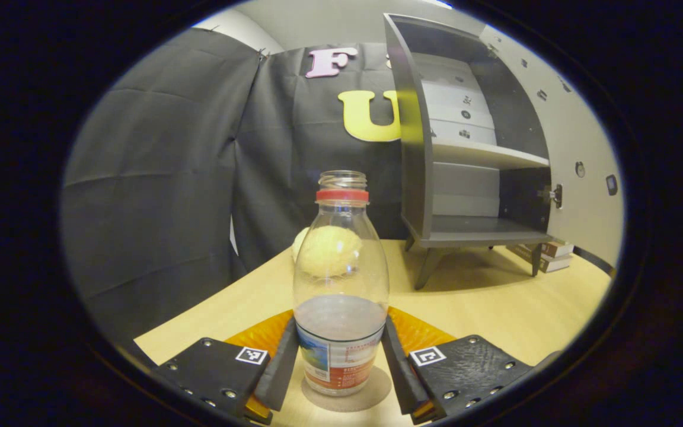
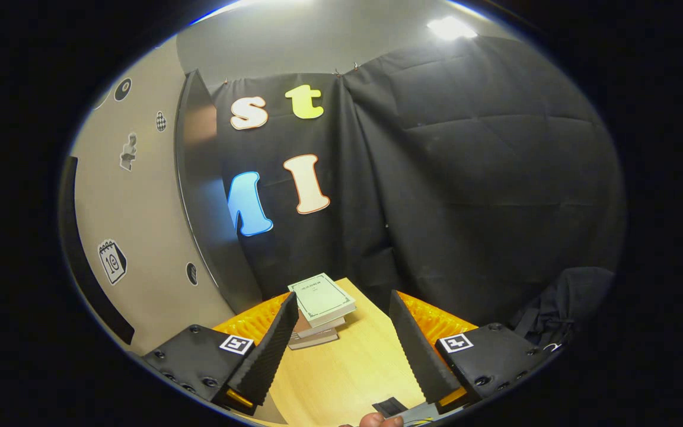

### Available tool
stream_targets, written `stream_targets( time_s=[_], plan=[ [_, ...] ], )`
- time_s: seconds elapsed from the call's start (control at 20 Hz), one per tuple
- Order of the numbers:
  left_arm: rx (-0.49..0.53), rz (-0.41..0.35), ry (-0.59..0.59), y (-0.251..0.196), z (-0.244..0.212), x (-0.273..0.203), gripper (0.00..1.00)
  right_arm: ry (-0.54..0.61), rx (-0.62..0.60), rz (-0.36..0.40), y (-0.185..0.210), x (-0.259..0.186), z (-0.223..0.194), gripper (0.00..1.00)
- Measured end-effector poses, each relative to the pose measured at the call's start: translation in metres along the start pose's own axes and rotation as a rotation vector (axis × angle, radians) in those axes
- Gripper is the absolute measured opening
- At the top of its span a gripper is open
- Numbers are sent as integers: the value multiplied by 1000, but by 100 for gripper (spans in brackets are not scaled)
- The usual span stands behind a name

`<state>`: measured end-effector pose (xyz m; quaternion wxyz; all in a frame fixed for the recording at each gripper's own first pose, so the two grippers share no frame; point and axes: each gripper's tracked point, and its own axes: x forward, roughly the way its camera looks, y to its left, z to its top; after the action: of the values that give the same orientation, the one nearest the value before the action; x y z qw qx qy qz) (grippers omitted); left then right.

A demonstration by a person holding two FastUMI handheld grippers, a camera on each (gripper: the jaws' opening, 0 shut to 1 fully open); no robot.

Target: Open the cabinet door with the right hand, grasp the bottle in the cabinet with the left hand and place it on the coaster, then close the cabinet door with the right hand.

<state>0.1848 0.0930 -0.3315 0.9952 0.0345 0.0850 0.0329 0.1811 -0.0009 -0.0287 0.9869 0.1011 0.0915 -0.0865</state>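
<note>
Bottle [image 1: 341, 296] seen upright on coaster [image 1: 347, 396], table [image 1: 484, 308] beneath, flanked closely by left gripper [image 1: 341, 362] fingers; contact cannot be told. Release judged best done by widening evenly, then backing straight out. Right gripper [image 2: 341, 344] held level, jaws wide, empty, beside open cabinet door [image 2: 140, 237]. Books [image 2: 318, 308] beyond.

One bottle [image 1: 341, 296], one coaster [image 1: 347, 392], one cabinet [image 1: 472, 154], three books [image 2: 318, 311].

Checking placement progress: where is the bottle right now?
Left gripper view: the bottle stands on the coaster, between the left gripper jaws, cabinet behind right.
</note>
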Motion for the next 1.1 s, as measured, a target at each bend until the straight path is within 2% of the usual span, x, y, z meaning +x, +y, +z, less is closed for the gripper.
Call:
stream_targets(
  time_s=[0.1,0.2,0.25,0.3,0.45,0.5,0.75,0.8,0.85,1.05,1.1],
  plan=[
    [5,3,-14,-2,4,-3,74,12,3,-5,1,1,-4,98],
    [-11,-4,-8,-4,-1,-8,72,26,2,-21,-2,3,-7,98],
    [-27,-11,-3,-5,-1,-8,76,33,4,-23,-3,3,-9,98],
    [-30,-7,3,-2,-3,-10,72,41,6,-25,-2,3,-13,98],
    [-15,9,8,-1,2,-9,86,55,4,-20,0,1,-18,98],
    [-23,1,4,-2,4,-12,83,52,-7,-18,1,0,-17,98],
    [-33,-8,-26,4,24,-21,86,47,-10,-4,1,-5,-19,98],
    [-32,-12,-34,3,32,-24,83,46,-9,-5,0,-6,-20,98],
    [-32,-16,-42,3,39,-27,86,48,-6,-5,-2,-7,-22,98],
    [-15,-36,-90,4,75,-46,86,48,-5,-14,-11,-15,-31,98],
    [-2,-39,-104,4,86,-52,83,49,-6,-15,-14,-17,-32,98]
  ],
)
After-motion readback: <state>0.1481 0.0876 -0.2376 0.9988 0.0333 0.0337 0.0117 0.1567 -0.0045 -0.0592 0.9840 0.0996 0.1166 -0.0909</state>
